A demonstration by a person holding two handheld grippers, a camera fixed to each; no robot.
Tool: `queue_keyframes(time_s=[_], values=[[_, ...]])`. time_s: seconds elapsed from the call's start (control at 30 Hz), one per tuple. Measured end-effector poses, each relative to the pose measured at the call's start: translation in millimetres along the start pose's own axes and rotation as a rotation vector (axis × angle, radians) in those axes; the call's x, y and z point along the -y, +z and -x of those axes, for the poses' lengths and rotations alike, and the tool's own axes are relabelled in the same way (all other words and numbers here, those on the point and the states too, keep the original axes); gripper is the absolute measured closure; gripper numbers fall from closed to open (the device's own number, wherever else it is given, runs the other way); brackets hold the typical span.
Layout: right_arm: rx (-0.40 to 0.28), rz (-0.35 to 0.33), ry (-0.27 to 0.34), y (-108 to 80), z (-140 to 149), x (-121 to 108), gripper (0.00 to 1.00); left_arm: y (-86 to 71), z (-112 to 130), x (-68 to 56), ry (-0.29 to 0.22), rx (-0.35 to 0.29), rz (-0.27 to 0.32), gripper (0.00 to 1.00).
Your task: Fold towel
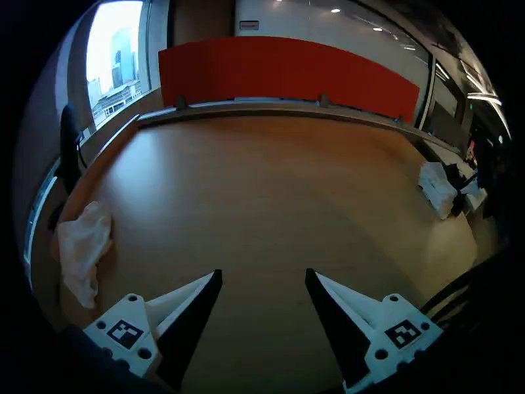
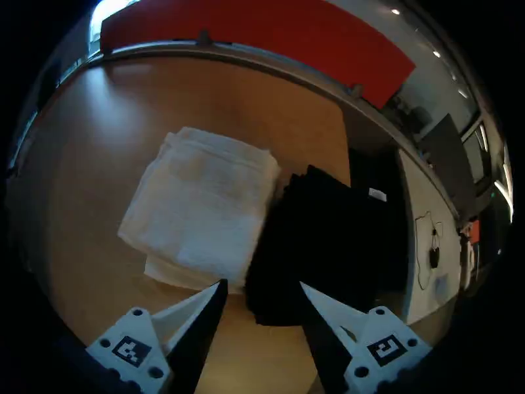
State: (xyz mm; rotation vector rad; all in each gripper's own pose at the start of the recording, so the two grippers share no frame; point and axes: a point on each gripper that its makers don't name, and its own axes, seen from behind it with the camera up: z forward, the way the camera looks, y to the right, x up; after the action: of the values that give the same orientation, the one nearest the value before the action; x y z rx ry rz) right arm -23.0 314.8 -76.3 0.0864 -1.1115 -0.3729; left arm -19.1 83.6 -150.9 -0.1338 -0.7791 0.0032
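In the right gripper view a folded white towel (image 2: 205,210) lies flat on the wooden table (image 2: 98,131), with a folded black towel (image 2: 315,243) touching its right side. My right gripper (image 2: 264,289) hovers open just in front of the seam between them, nothing between its fingers. In the left gripper view my left gripper (image 1: 264,277) is open over bare table (image 1: 262,197). A crumpled white cloth (image 1: 82,249) lies at the table's left edge, and the folded white towel (image 1: 436,187) shows far right.
A red divider panel (image 1: 289,69) stands along the far table edge, with a window (image 1: 115,59) at the left. A second desk with cables and small items (image 2: 433,256) adjoins on the right. A dark chair (image 1: 69,141) stands at the left.
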Motion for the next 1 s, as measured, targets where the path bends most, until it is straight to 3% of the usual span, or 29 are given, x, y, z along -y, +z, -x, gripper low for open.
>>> queue_keyframes(time_s=[0.07, 0.33, 0.47, 1.0], values=[[-0.003, 0.001, 0.001, -1.0, -0.7, 0.4, 0.11, -0.2, 0.0, 0.1, -0.001, 0.0, 0.001, 0.06], [-0.013, -0.002, 0.005, -5.3, -3.9, 4.5, 0.1, -2.1, -0.1, 0.9, -0.001, -0.004, 0.004, 0.06], [-0.021, -0.008, 0.013, -7.6, -7.3, 7.6, 0.01, -3.0, 1.0, 1.0, -0.001, -0.005, 0.006, 0.06], [-0.053, -0.015, 0.052, -15.0, -21.2, 16.1, 0.0, -6.0, -1.5, 3.3, 0.0, -0.015, 0.01, 0.06]])
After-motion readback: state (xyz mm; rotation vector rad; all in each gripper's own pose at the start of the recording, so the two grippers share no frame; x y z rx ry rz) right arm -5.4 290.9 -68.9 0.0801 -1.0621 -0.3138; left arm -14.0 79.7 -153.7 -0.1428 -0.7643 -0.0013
